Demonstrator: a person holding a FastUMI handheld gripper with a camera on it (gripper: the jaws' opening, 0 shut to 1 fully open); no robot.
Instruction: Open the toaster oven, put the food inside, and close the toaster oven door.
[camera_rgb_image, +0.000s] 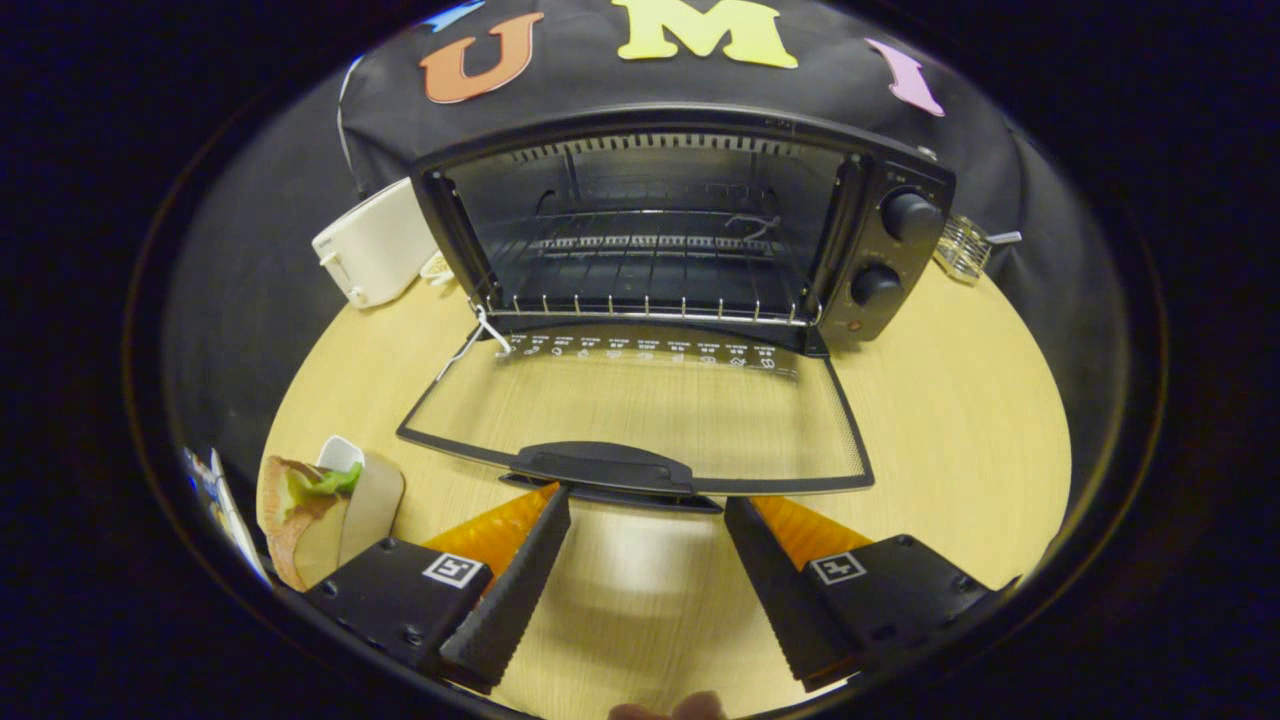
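A black toaster oven (690, 225) stands at the back of the wooden table with its glass door (640, 415) folded down flat toward me. A wire rack (640, 265) shows inside the bare cavity. The door's handle (600, 468) lies just ahead of my fingertips. My gripper (648, 500) is open, fingers spread wide, with nothing between them. A sandwich (310, 510) in a paper wrap lies on the table beside the left finger.
A white toaster (375, 245) sits left of the oven. A wire basket (962, 245) stands behind the oven's right side, near its two knobs (895, 250). Bare tabletop (960, 420) lies right of the open door.
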